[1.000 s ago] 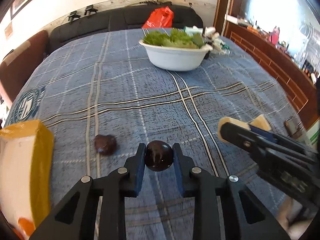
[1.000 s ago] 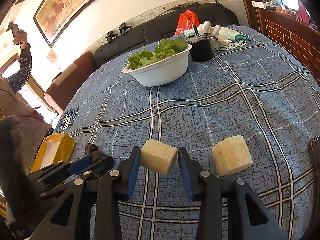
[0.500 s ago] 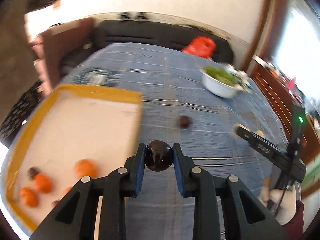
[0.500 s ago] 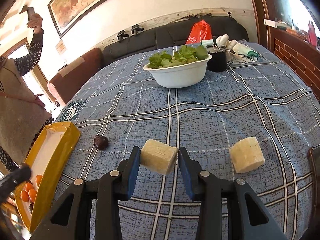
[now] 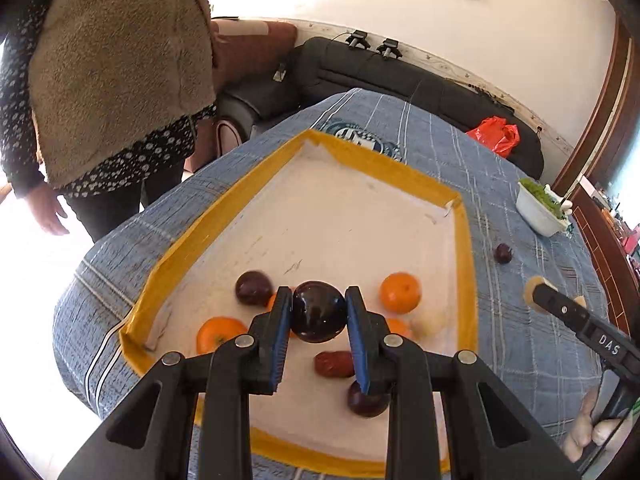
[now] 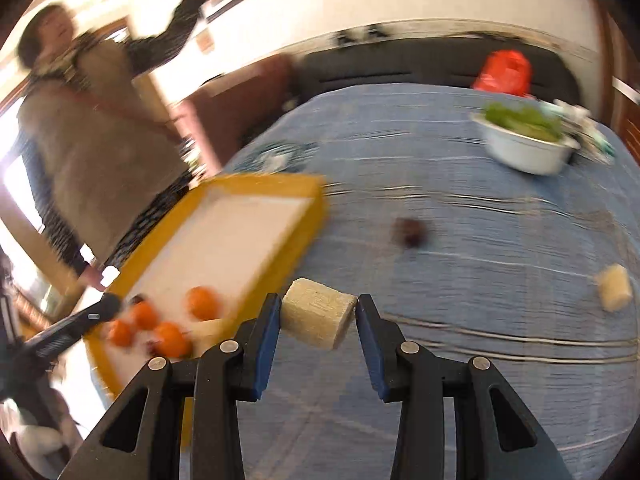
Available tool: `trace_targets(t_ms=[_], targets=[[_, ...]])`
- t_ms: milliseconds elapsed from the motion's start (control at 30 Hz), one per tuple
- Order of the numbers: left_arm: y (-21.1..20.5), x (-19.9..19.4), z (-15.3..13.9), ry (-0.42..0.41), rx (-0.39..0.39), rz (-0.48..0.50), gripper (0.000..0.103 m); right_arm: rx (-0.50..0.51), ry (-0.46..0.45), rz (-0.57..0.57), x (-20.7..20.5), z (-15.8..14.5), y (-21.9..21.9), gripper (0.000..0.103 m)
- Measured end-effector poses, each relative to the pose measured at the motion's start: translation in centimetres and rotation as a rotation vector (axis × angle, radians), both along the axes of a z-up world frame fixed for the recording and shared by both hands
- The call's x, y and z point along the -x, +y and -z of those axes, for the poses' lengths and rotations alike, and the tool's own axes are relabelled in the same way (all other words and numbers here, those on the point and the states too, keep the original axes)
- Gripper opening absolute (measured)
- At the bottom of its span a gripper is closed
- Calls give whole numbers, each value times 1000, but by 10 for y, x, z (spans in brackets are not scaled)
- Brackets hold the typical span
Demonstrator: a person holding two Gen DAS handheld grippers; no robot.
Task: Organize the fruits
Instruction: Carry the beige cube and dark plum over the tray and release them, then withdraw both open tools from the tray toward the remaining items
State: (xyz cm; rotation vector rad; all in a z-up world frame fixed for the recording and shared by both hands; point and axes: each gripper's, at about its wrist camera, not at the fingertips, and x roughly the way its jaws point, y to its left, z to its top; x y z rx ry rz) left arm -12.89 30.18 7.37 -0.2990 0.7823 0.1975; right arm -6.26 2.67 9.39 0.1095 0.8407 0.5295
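My left gripper (image 5: 318, 314) is shut on a dark plum (image 5: 318, 312) and holds it over the yellow-rimmed tray (image 5: 462, 264). The tray holds oranges (image 5: 400, 293), dark plums (image 5: 253, 288) and a red date (image 5: 333, 364). My right gripper (image 6: 318, 320) is shut on a pale cylindrical fruit piece (image 6: 318, 318) above the blue cloth, right of the tray (image 6: 280, 248). A second pale piece (image 6: 614, 293) and a loose plum (image 6: 410, 232) lie on the cloth. The loose plum also shows in the left wrist view (image 5: 503, 254).
A white bowl of greens (image 6: 524, 146) stands at the far right of the table, also in the left wrist view (image 5: 538, 208). A person in a beige vest (image 5: 112, 60) stands at the table's left edge. A red bag (image 5: 494, 138) lies on the dark sofa behind.
My left gripper has swung left with the plum and now hangs over the tray's fruit. My right gripper has turned left with the pale piece, bringing the tray into its view.
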Motion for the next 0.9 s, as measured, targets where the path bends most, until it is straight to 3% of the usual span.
trace_targets(t_ms=[267, 567, 700, 900], targets=[[16, 6, 18, 24, 28, -7, 26, 25, 32, -208, 6, -4, 102, 43], [21, 10, 16, 4, 28, -9, 27, 55, 124, -269, -21, 21, 154, 43], [29, 15, 10, -20, 50, -29, 48, 60, 132, -278, -24, 25, 162, 44], [30, 21, 1, -48, 57, -35, 60, 51, 122, -272, -22, 21, 164, 45]])
